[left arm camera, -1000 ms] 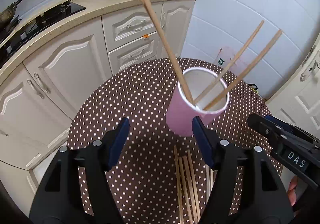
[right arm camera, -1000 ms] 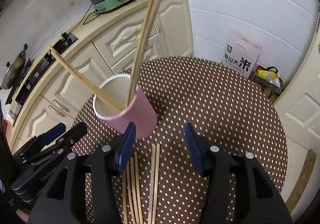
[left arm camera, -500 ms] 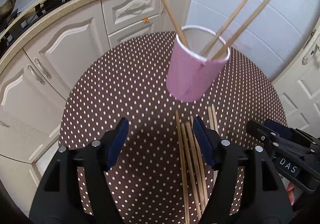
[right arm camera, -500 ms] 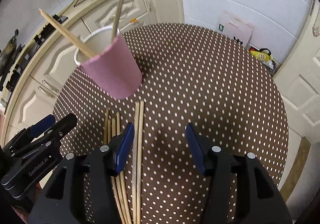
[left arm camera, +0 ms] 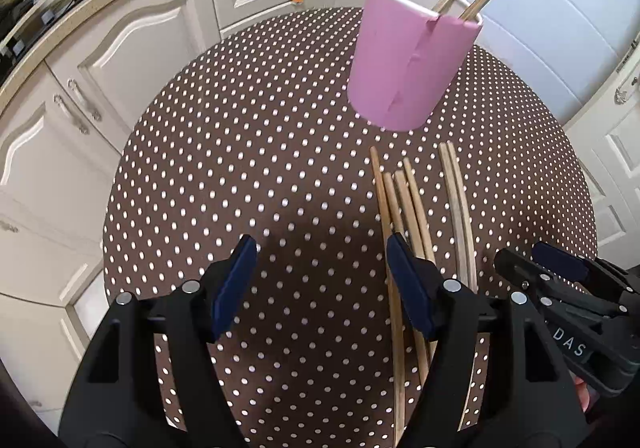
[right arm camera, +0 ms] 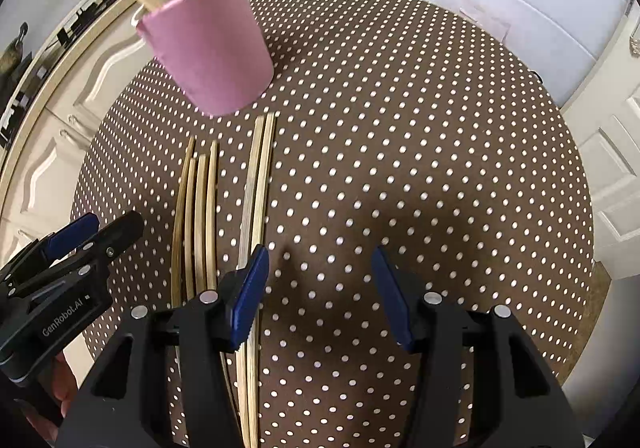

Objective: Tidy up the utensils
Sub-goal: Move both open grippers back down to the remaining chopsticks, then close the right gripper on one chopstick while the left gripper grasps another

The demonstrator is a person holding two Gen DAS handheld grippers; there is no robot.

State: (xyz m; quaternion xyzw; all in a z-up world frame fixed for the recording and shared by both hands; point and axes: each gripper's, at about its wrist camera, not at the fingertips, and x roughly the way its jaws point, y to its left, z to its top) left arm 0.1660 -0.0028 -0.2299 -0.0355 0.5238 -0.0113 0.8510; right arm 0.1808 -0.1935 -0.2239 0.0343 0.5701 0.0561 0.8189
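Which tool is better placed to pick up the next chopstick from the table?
Probably the left tool: open and empty, its right finger already over the four loose chopsticks. The right tool, also open, sits mostly beside the pair.

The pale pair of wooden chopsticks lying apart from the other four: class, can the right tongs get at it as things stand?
Probably yes: the right tongs stand open just beside the pale pair of wooden chopsticks, with nothing lying over it.
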